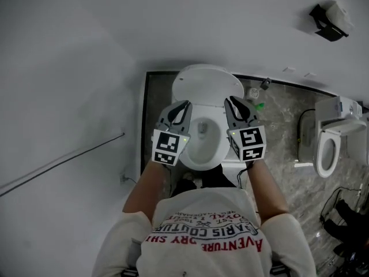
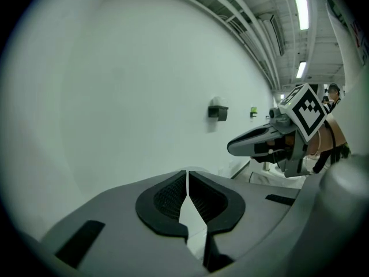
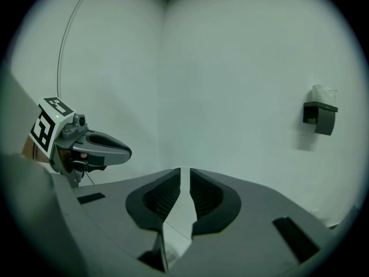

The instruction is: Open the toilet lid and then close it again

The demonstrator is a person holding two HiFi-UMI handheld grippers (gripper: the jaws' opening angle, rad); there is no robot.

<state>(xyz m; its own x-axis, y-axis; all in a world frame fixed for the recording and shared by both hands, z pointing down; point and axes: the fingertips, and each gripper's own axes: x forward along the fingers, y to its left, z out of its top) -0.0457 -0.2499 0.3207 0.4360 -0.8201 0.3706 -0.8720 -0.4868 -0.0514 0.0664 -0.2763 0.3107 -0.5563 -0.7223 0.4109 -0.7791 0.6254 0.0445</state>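
The white toilet stands straight ahead of me against the wall. Its lid (image 1: 202,79) is raised and the bowl (image 1: 204,140) lies uncovered. My left gripper (image 1: 185,103) hovers over the bowl's left rim, shut with nothing between its jaws. My right gripper (image 1: 229,99) hovers over the right rim, and its jaws also look shut and empty. Both point toward the lid, apart from it. In the left gripper view the closed jaws (image 2: 187,172) face the wall, with the right gripper (image 2: 232,148) beside. The right gripper view shows its jaws (image 3: 184,171) and the left gripper (image 3: 128,152).
A second toilet (image 1: 330,149) stands at the right. A paper holder (image 1: 330,21) hangs on the wall. Small fittings (image 1: 260,91) sit on the dark marbled floor (image 1: 282,126) beside the toilet. A cable (image 1: 63,157) runs along the left wall, and more cables (image 1: 346,212) lie lower right.
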